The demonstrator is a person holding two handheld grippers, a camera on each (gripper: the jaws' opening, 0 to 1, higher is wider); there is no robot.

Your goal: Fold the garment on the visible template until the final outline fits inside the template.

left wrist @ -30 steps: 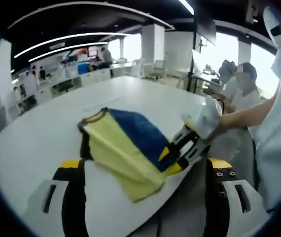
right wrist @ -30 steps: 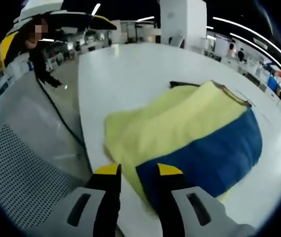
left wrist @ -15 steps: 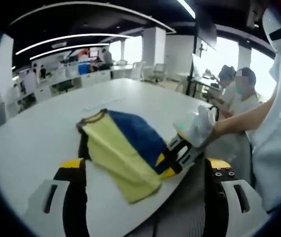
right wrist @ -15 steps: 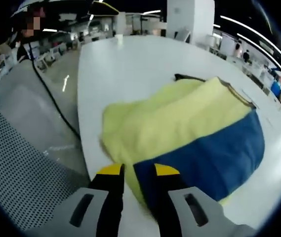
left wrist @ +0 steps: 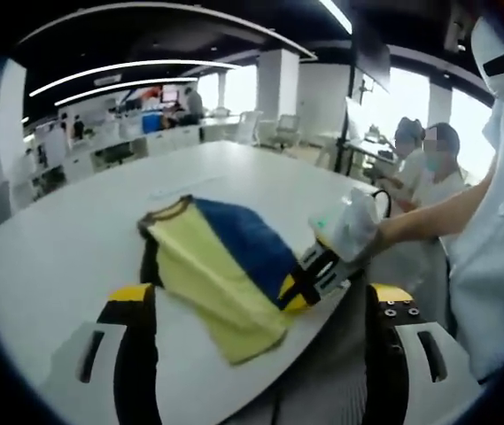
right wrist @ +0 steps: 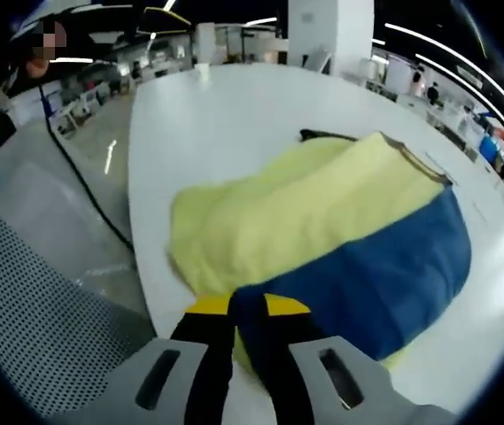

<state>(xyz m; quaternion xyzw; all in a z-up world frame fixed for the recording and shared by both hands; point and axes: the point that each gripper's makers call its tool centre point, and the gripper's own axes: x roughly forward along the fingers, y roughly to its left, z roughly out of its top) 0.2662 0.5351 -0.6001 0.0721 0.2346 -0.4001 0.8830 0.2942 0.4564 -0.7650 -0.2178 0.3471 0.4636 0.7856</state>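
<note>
Your right gripper (right wrist: 248, 310) pinches the near blue edge of the folded garment (right wrist: 322, 239), which spreads ahead on the white table (right wrist: 216, 124). Your left gripper (left wrist: 256, 305) stands spread wide, garment between and just beyond its jaws.

Right tool (right wrist: 248, 306) pinched on cloth (jaws nearly together); left tool (left wrist: 256, 297) jaws spread wide.

– How's the light?
– Bright indoors: long ceiling light strips (left wrist: 127, 71) glow overhead, and daylight blows out the windows (left wrist: 402, 88) in the left gripper view.
– Glare?
– A soft sheen on the white table (right wrist: 234, 124) – shadows stay faint.
– Sharpness?
– Both views are soft; the fisheye bends straight lines hard near the edges, and the nearest foreground is blurred.
</note>
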